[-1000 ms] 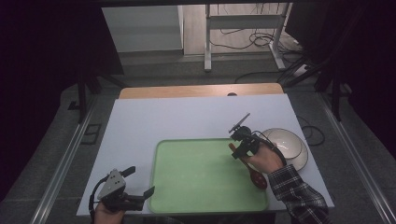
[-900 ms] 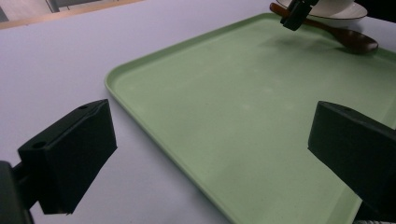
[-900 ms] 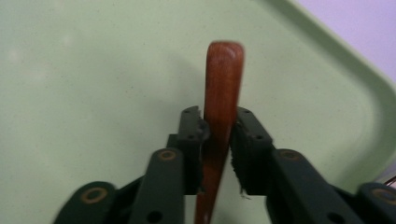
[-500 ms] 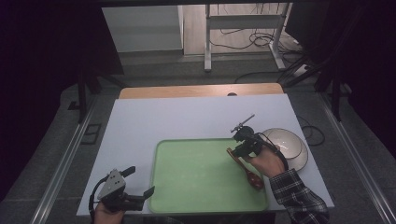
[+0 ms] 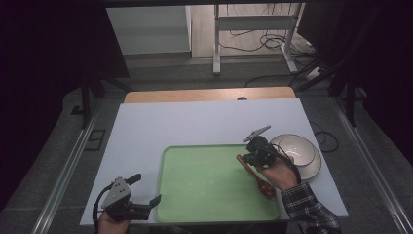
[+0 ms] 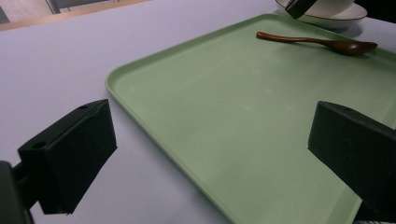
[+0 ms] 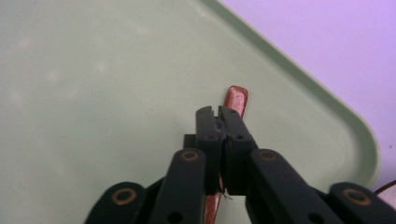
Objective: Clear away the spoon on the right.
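A brown wooden spoon [image 5: 255,175] lies on the right part of the green tray [image 5: 195,195], its handle pointing to the far left. My right gripper [image 5: 248,156] hovers just over the handle end [image 7: 236,100]. Its jaws have just been closing and now stand shut together with nothing between them; the spoon [image 6: 317,42] rests flat on the tray, apart from them. My left gripper [image 5: 144,190] stands open at the tray's near left corner, its fingers [image 6: 70,154] wide apart with nothing between them.
A white bowl [image 5: 297,153] with a dark rim stands on the white table cover [image 5: 195,122] just right of the tray. The tray's raised rim [image 7: 327,98] runs close to the spoon. Table edges lie near both hands at the front.
The right gripper's jaws have closed over the spoon's handle end, and the spoon now shows in full on the tray. The left gripper has not moved.
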Motion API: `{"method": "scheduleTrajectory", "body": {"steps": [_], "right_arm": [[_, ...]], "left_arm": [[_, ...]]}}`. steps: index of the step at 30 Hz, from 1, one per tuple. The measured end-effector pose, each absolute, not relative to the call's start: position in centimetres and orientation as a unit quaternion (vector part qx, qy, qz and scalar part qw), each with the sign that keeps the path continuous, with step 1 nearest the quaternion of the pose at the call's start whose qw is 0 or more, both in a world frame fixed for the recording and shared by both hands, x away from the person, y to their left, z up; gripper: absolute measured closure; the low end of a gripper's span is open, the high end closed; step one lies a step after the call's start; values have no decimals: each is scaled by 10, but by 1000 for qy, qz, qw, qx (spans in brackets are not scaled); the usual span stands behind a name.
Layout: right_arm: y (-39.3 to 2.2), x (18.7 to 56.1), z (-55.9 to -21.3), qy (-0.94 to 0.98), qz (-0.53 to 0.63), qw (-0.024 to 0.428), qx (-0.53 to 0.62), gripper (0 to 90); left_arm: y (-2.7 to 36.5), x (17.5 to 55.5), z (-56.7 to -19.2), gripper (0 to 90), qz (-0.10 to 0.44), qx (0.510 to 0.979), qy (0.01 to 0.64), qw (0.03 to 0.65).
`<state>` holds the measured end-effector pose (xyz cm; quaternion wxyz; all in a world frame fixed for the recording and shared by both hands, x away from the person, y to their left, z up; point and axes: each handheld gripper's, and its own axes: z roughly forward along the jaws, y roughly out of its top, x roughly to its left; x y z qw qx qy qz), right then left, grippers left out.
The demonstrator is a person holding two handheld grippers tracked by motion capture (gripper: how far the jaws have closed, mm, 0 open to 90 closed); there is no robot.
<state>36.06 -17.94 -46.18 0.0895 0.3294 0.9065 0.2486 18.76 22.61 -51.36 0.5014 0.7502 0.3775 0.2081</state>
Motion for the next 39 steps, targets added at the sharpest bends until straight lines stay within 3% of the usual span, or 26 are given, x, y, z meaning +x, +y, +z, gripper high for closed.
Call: {"method": "scheduleTrajectory", "body": {"steps": [21, 39], "right_arm": [[-183, 355, -493, 905, 269, 102, 314, 897], [-186, 357, -501, 904, 259, 111, 321, 897]], "left_arm": [[226, 187, -513, 9, 207, 750, 377, 503], [226, 187, -513, 9, 206, 750, 376, 504]]}}
